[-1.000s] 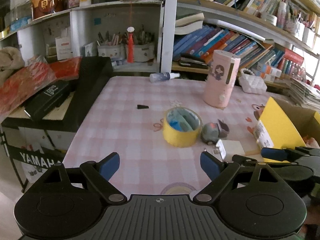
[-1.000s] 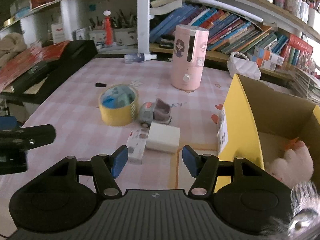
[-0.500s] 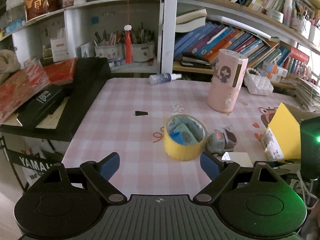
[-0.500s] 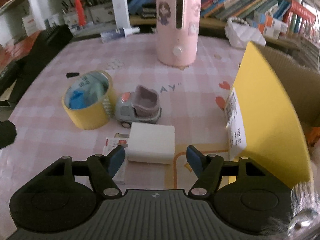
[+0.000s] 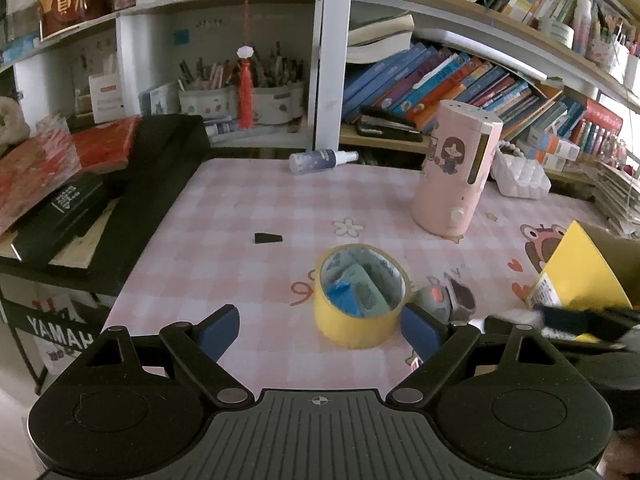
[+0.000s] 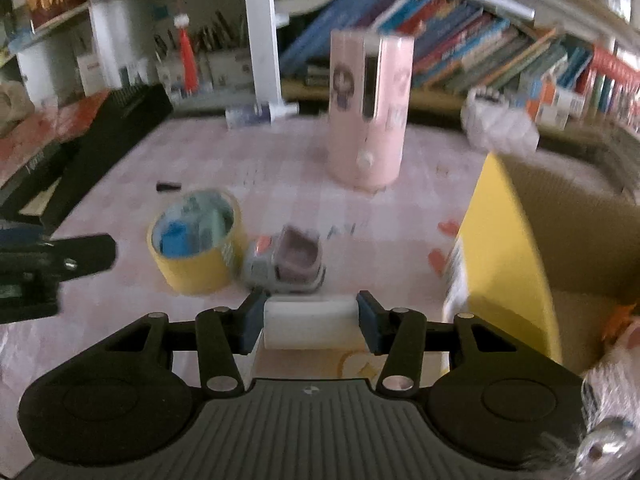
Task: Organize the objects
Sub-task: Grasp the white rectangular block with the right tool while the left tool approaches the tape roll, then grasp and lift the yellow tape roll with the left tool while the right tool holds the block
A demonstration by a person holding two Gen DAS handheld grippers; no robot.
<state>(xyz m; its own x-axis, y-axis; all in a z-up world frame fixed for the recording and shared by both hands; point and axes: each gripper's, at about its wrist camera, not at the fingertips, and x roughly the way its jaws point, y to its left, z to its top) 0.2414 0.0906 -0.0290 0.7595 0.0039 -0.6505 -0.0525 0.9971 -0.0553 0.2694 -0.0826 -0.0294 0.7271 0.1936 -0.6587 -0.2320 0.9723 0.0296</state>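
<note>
A: Where is the white block (image 6: 310,322) against the right gripper (image 6: 310,320)?

B: Right between its blue pads, which are closing in on it. Both sit against its ends, though the blur makes me unsure how firmly they pinch.

A: And around it?

B: The grey toy car (image 6: 286,262) is just beyond at 12 o'clock, the yellow tape roll (image 6: 196,242) at 10 o'clock, the yellow cardboard box (image 6: 508,248) at 2 o'clock.

A: The left gripper (image 5: 320,330)?

B: Spread wide over the checked tablecloth (image 5: 240,216), holding nothing; the tape roll stands just past it, nearer its right finger.
</note>
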